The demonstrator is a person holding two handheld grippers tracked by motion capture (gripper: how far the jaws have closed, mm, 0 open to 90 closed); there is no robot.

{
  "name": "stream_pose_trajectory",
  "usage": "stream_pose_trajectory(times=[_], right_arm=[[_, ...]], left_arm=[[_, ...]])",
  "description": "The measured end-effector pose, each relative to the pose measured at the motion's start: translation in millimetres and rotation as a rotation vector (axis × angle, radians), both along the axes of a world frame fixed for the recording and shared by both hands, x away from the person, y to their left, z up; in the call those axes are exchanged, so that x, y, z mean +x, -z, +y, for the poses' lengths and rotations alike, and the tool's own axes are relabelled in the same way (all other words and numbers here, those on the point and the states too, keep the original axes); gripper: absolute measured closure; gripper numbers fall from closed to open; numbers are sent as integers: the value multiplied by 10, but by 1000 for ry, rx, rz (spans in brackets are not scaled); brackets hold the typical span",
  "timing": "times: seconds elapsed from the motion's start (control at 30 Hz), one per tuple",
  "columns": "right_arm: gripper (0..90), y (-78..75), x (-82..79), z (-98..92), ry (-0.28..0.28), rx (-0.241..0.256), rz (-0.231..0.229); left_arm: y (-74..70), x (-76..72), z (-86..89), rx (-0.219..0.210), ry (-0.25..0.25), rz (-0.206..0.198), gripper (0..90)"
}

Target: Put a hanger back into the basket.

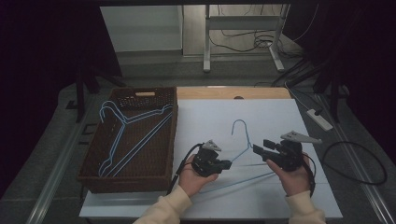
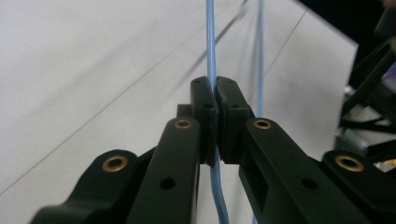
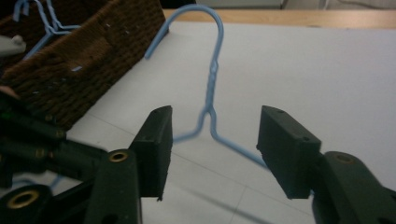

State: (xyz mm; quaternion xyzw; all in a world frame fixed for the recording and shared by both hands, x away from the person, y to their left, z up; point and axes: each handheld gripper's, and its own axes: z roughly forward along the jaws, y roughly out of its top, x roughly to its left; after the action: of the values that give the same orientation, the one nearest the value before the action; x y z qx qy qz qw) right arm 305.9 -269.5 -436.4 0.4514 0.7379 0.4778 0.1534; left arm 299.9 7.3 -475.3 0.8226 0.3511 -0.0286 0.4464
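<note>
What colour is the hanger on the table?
Light blue. The hanger shows best in the right gripper view.

Pale blue wire hanger [image 1: 243, 149] on a white tabletop [image 1: 271, 116] — more blue hangers [image 1: 126, 135] in the dark brown woven basket [image 1: 170, 135]. Black grippers — brass-coloured rivets [image 2: 183, 124].

A hanger [image 1: 243, 154] lies on the table [image 1: 280, 121], right of the basket [image 1: 100, 179] (more hangers [image 1: 126, 135] inside).
</note>
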Motion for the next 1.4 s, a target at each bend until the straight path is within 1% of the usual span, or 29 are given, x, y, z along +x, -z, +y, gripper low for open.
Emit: stream_pose_trajectory(times=[0.1,0.17,0.2,0.23,0.27,0.3,0.33,0.43,0.5,0.57,0.67,0.7,0.73,0.77,0.8,0.9,1.0,1.07,1.17,1.2,1.23,1.27,1.33,1.4], right_arm=[[420,-6,-159,-109,-11,6,-51],[416,11,-209,-160,-18,14,-67],[414,21,-221,-174,-21,15,-69],[399,50,-233,-199,-35,8,-82],[399,50,-233,-199,-35,8,-82],[396,86,-235,-219,-54,0,-84],[391,97,-235,-222,-62,1,-84],[368,135,-229,-231,-84,-16,-97],[360,161,-225,-242,-95,-15,-85],[345,197,-217,-260,-94,-31,-83],[340,250,-203,-301,-80,-35,-63],[334,259,-197,-313,-78,-35,-60],[328,263,-194,-320,-75,-39,-59],[323,272,-188,-327,-70,-48,-56],[322,278,-186,-328,-68,-51,-53],[316,299,-183,-318,-68,-63,-46],[315,320,-179,-294,-78,-82,-39],[315,335,-176,-274,-85,-94,-36],[315,353,-170,-257,-89,-106,-28],[315,359,-168,-253,-90,-109,-26],[314,367,-165,-248,-93,-113,-22],[315,372,-163,-244,-94,-116,-20],[314,388,-157,-238,-100,-125,-14],[314,401,-153,-232,-101,-130,-9]], left_arm=[[-117,-50,101,-33,-13,-11,873],[-183,-76,156,-48,-22,-17,873],[-252,-96,213,-62,-26,-21,873],[-252,-96,213,-62,-26,-21,873],[-291,-107,247,-66,-33,-29,873],[-365,-119,316,-73,-45,-36,874],[-399,-125,351,-74,-53,-41,874],[-498,-135,466,-83,-73,-50,873],[-568,-147,542,-92,-84,-60,873],[-646,-170,618,-99,-90,-74,873],[-778,-211,763,-109,-99,-103,873],[-778,-211,763,-109,-99,-103,873],[-806,-219,802,-112,-101,-110,873],[-872,-242,921,-118,-110,-124,873],[-872,-242,921,-118,-110,-124,873],[-946,-270,1177,-132,-137,-143,873],[-981,-293,1389,-147,-156,-156,873],[-1008,-323,1562,-159,-183,-175,874],[-1040,-358,1761,-172,-215,-193,874],[-1057,-376,1861,-177,-232,-202,874],[-1068,-386,1920,-179,-242,-207,874],[-1088,-409,2031,-182,-264,-216,874],[-1111,-435,2179,-186,-294,-229,874],[-1123,-453,2300,-185,-316,-236,874]])
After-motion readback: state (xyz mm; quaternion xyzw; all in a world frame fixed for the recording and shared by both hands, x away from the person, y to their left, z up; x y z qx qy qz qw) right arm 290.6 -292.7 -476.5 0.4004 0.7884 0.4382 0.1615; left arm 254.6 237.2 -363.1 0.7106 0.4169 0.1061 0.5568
